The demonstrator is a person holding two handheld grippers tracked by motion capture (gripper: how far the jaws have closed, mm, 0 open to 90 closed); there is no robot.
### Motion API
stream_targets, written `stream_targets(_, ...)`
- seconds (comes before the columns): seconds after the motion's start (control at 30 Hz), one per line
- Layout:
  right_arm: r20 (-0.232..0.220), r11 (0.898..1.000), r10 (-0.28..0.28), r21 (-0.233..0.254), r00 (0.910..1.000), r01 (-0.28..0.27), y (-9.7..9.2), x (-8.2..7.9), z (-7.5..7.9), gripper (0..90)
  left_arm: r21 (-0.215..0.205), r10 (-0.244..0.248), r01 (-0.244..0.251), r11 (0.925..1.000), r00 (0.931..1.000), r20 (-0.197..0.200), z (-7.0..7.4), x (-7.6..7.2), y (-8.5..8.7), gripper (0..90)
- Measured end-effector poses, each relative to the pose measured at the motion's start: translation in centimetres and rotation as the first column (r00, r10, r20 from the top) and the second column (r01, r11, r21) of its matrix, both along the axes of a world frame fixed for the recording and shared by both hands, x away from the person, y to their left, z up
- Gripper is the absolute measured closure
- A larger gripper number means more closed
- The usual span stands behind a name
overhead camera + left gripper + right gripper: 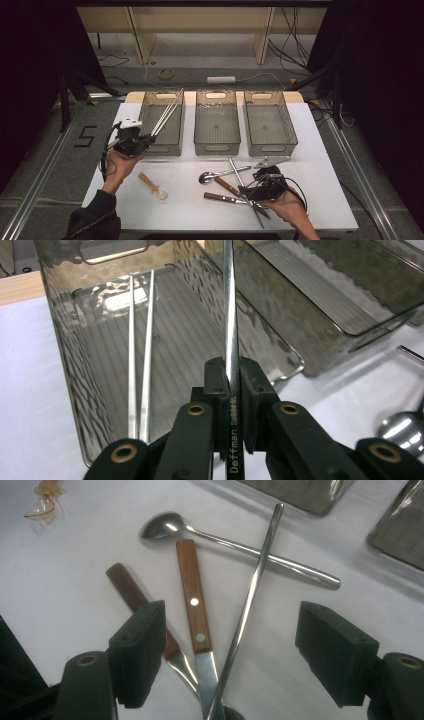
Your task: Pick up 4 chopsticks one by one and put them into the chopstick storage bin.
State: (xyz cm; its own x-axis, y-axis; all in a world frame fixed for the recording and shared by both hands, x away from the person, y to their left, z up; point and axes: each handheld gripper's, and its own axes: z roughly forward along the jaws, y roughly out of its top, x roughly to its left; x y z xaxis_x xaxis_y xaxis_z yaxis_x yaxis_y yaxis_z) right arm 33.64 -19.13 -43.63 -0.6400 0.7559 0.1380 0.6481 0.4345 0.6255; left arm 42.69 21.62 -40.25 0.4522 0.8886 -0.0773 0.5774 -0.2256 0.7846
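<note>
My left gripper (149, 139) (231, 385) is shut on a metal chopstick (230, 315), which slants up and over the left grey bin (162, 150) (65, 340). Two more chopsticks (139, 365) lean inside that bin. At the front right my right gripper (248, 192) (235, 630) stands open just above a pile of cutlery. Between its jaws lie a wood-handled knife (192, 595), a second knife (127, 587) and a loose metal chopstick (255, 580). A steel spoon (210, 176) (165, 526) lies crossed under that chopstick. The pads touch nothing.
A middle bin (217, 148) and a right bin (272, 148) stand in a row behind the cutlery. A metal clip-like tool (272, 161) lies in front of the right bin. A small amber plastic spoon (152, 186) (42, 505) rests on the white tabletop (325, 200).
</note>
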Motion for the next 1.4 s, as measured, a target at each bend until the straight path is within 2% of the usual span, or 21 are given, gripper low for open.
stream_targets(0.33, 0.001, 1.0, 0.008, 0.001, 1.0, -0.008, 0.1, -0.2, 0.0, 29.6, 0.0, 0.047, -0.047, 0.9989, 0.9984, -0.031, -0.2, 2.4, 0.3, 83.4)
stream_targets(0.53, 0.003, 1.0, 0.015, 0.005, 0.9999, -0.015, 0.2, -0.3, 0.0, 29.6, 0.017, 0.063, -0.062, 0.9979, 0.9962, -0.06, -0.5, 3.8, 0.3, 83.4)
stream_targets(0.93, 0.006, 1.0, 0.027, -0.001, 0.9996, -0.027, 0.2, -0.3, -0.1, 29.7, 0.038, 0.116, -0.112, 0.993, 0.9857, -0.122, -1.9, 6.0, 0.5, 83.1)
stream_targets(1.17, 0.005, 1.0, 0.031, 0.0, 0.9995, -0.031, 0.3, -0.3, -0.1, 29.9, 0.048, 0.152, -0.147, 0.988, 0.9801, -0.128, -2.3, 6.6, 0.6, 82.3)
stream_targets(1.27, 0.004, 0.999, 0.033, -0.001, 0.9994, -0.033, 0.3, -0.3, -0.1, 29.9, 0.033, 0.16, -0.157, 0.9871, 0.9796, -0.122, -2.2, 6.5, 0.7, 73.0)
stream_targets(1.4, 0.001, 1.0, 0.028, -0.001, 0.9996, -0.028, 0.2, -0.3, -0.1, 30.2, 0.006, 0.141, -0.141, 0.99, 0.9834, -0.115, -1.8, 5.8, 0.7, 64.7)
